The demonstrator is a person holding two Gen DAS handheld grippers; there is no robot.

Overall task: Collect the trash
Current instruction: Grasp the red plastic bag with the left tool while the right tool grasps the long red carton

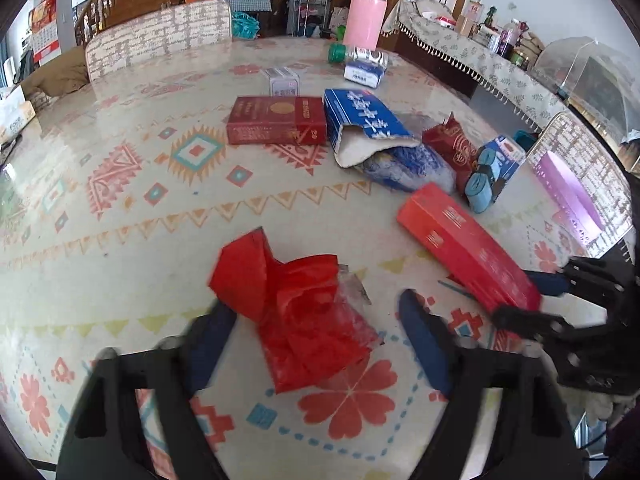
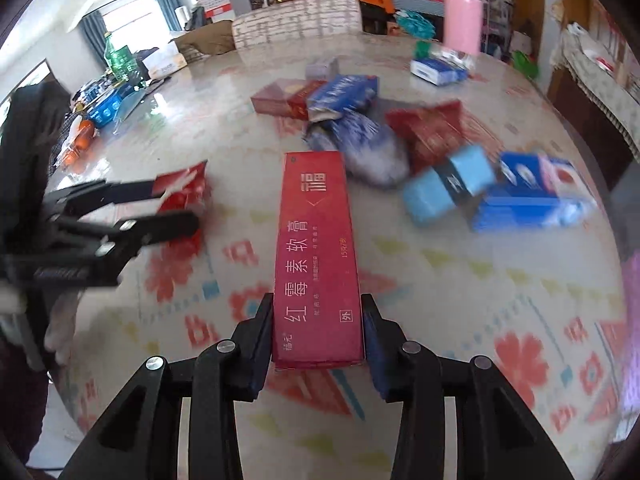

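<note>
A crumpled red plastic wrapper [image 1: 304, 320] lies on the patterned tablecloth [image 1: 120, 208] between the fingers of my left gripper [image 1: 316, 316]. The left pad is at its edge, and a gap shows at the right pad, so that gripper is open. A long red carton [image 2: 316, 248] with printed characters lies lengthwise ahead of my right gripper [image 2: 316, 336], whose pads press on both sides of the carton's near end. In the left wrist view the right gripper [image 1: 532, 300] holds that carton [image 1: 468, 248] from the right. In the right wrist view the left gripper [image 2: 172, 208] straddles the wrapper [image 2: 188, 188].
More litter lies further back: a dark red cigarette box [image 1: 276, 120], a torn blue packet [image 1: 360, 120], a red pouch [image 1: 448, 140] and a blue box with light blue rolls [image 1: 492, 168]. A pink bottle [image 1: 366, 16] stands at the far edge. A chair back [image 1: 160, 40] stands behind the table.
</note>
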